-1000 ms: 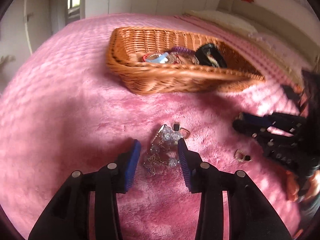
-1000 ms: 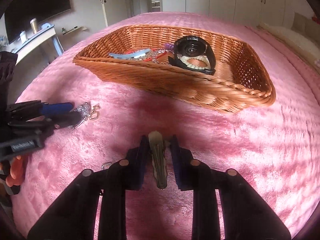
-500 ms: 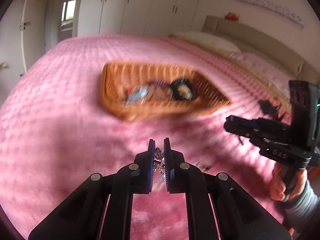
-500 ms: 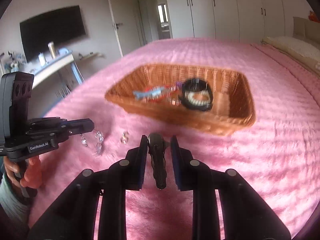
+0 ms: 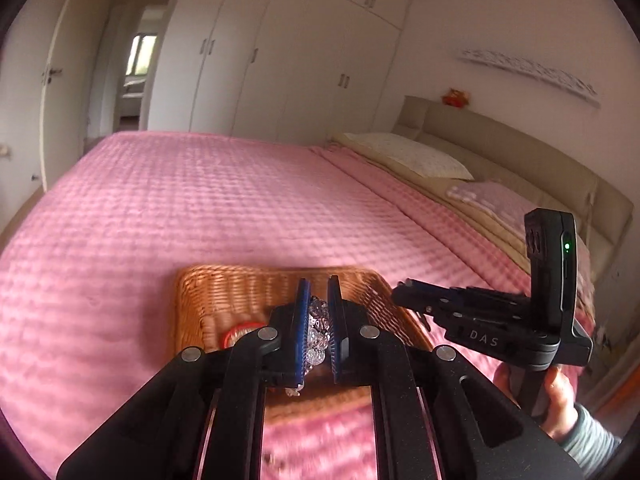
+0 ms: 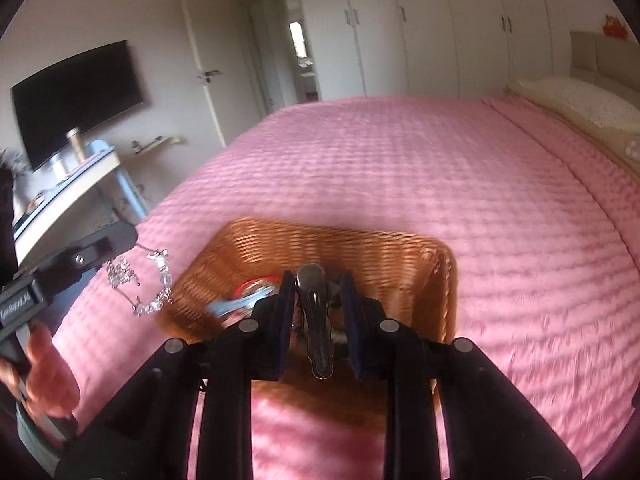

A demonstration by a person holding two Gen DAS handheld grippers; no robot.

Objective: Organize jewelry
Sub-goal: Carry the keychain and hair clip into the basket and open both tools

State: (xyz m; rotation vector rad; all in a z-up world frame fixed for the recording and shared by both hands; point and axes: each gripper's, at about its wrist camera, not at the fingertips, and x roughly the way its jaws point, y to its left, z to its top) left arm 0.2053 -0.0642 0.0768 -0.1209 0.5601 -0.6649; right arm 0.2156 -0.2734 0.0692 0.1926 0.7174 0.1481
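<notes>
The left hand-held gripper (image 5: 319, 322) is clamped on a crystal bead piece (image 5: 316, 336) — clear, faceted beads bunched between its blue pads, a few hanging out below them; from the right wrist view the same piece (image 6: 154, 280) dangles from that gripper's tip as a loose silvery strand with glassy drops, in the air beside the left end of the basket. The right hand-held gripper (image 6: 318, 300) is clamped on a slim metal hair clip (image 6: 316, 320) — dark, shiny, with a rounded top and a tapering body, standing lengthwise between the two pads; whether both pads press it squarely I cannot tell, but it sits held off the bed.

A woven wicker basket (image 5: 224, 292) of orange-brown cane lies on the bed's pink quilted bedspread (image 5: 200, 200); both grippers hang above it. Inside, partly hidden behind the fingers, are a red ring-shaped bangle (image 5: 240, 330) and a pale blue piece (image 6: 236, 304), too blurred to name further.

In the left wrist view the right gripper (image 5: 404, 294) reaches in from the right, pointed at the basket's right rim, with a hand (image 5: 554, 400) in a striped sleeve on its handle; in the right wrist view a hand (image 6: 44, 360) grips the left one's handle at the left edge. Pillows (image 5: 404, 156) lie at the head of the bed; white wardrobes (image 5: 280, 68) stand behind.
</notes>
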